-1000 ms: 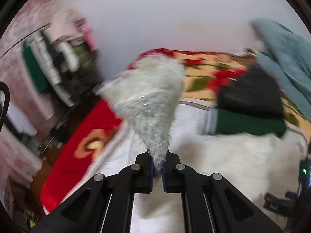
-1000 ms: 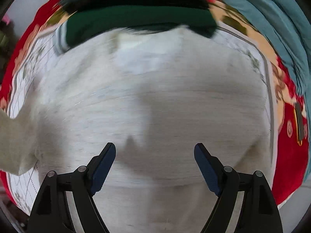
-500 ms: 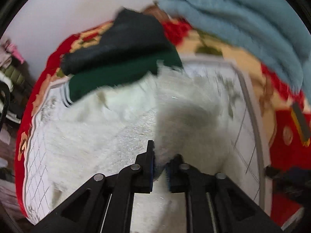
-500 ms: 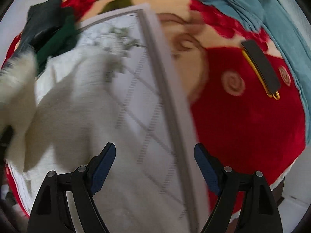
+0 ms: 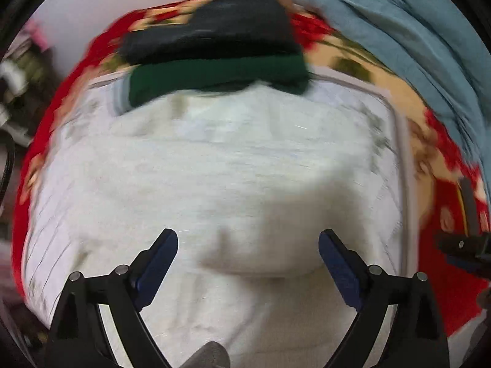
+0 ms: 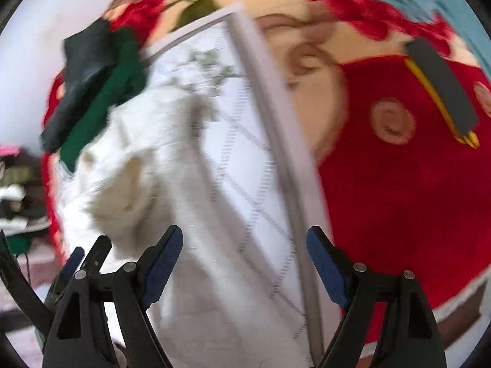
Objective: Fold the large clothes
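Below, a fluffy white garment (image 5: 221,184) lies spread across a pale sheet with a grid pattern (image 6: 254,190), which in turn covers a red floral blanket (image 6: 399,184). Seen from the left wrist camera, the left gripper (image 5: 248,247) hangs over the garment with its blue-padded jaws spread wide and nothing between them; a fold of the white fabric forms a raised edge just ahead of the fingertips. From the right wrist camera, the right gripper (image 6: 244,243) is likewise spread apart and empty, poised over the gridded sheet beside the garment's edge, close to the sheet's grey border strip. The left tool's black arms show at the lower left of that view, just beside the right one. Beyond the white garment, a dark green garment (image 5: 214,76) lies folded with a black garment (image 5: 214,36) stacked on top of it, the green one touching the white fabric's far edge. A pale blue blanket (image 5: 414,46) is heaped along the far right. A black strip with a yellow edge (image 6: 438,89) rests on the red blanket, well apart from the clothes. Both views are motion-blurred.
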A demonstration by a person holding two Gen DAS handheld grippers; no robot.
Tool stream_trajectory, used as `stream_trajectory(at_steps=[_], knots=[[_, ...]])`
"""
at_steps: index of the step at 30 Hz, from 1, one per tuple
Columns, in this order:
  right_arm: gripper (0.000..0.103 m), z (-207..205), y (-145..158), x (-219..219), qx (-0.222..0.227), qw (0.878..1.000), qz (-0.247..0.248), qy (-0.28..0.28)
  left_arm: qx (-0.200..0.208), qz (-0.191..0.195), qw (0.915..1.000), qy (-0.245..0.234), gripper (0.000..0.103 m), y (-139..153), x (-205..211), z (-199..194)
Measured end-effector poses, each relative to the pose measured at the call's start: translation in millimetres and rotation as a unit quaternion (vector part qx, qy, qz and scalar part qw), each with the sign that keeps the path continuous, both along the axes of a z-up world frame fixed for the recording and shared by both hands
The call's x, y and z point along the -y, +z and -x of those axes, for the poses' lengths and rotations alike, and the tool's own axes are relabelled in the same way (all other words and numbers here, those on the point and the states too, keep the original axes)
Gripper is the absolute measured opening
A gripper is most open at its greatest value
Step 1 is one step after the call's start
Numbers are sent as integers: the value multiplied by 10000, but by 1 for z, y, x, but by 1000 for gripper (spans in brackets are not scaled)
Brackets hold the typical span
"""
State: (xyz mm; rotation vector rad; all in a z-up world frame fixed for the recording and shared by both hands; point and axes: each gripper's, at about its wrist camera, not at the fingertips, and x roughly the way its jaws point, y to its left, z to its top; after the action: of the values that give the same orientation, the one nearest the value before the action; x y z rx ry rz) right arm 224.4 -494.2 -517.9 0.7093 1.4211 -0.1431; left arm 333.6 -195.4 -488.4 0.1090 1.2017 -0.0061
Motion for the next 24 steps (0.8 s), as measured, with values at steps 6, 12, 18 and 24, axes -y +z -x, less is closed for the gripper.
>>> stream_trajectory(at_steps=[6, 12, 18, 24], knots=[[74, -38, -53, -52, -238, 9912, -640, 1132, 64, -790, 9950, 613, 94, -4, -44, -16], [8, -4, -100, -26, -848, 9933, -780, -91, -235, -1274, 9906, 437, 94, -57, -35, -46], [32, 10, -95, -23, -1100, 9906, -817, 16, -659, -1286, 9888, 369, 94, -90, -32, -53], [51, -12, -35, -26, 65, 9872, -1592, -51, -454, -1287, 9881, 710, 94, -63, -40, -42]])
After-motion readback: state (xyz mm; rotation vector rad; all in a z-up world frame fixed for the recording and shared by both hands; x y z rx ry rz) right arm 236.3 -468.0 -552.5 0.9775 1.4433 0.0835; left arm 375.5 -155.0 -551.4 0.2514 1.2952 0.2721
